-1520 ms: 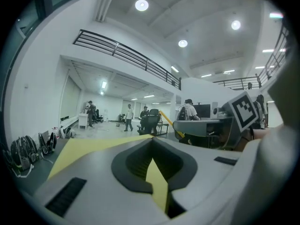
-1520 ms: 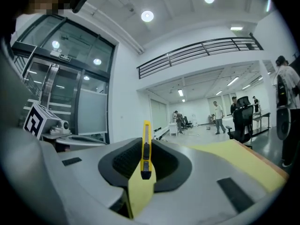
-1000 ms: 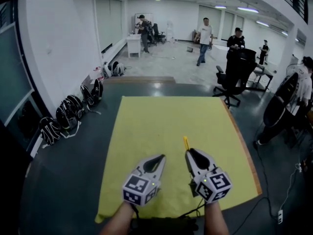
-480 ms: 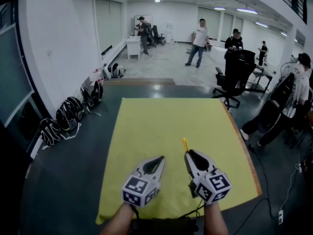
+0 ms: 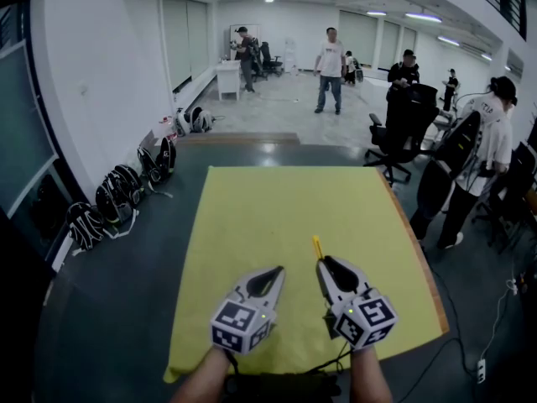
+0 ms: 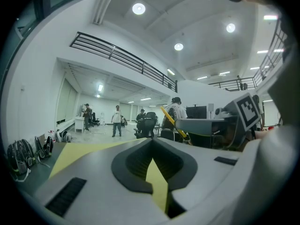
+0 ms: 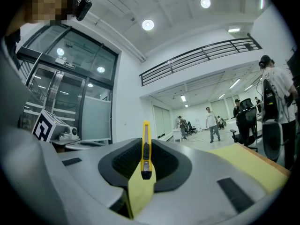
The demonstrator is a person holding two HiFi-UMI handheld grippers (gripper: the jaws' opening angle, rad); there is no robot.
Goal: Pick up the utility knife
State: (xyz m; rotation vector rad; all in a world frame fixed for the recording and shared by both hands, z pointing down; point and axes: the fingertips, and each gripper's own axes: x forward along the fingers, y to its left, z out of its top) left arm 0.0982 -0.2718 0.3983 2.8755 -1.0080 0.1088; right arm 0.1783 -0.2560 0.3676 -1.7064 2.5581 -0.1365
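Observation:
The yellow utility knife [image 5: 318, 247] is clamped upright between the jaws of my right gripper [image 5: 323, 264], its tip pointing away from me above the yellow-covered table [image 5: 285, 200]. In the right gripper view the knife [image 7: 146, 132] stands on edge between the dark pads, with my right gripper [image 7: 145, 148] shut on it. My left gripper [image 5: 276, 271] hovers just to the left at about the same height, jaws together and empty. From the left gripper view, my left gripper [image 6: 152, 142] shows its tips meeting, and the knife [image 6: 171, 120] slants up out of the right gripper beside it.
The table's wooden right edge [image 5: 422, 259] borders a dark floor. A black office chair [image 5: 404, 128] stands beyond the far right corner, and a person with a black backpack [image 5: 466, 162] is at the right. Bags [image 5: 117, 187] line the left wall. More people stand far back.
Both grippers and the knife have stayed put. In the background a person in a white shirt walked left, and the person with the backpack at the right stood up closer to the table.

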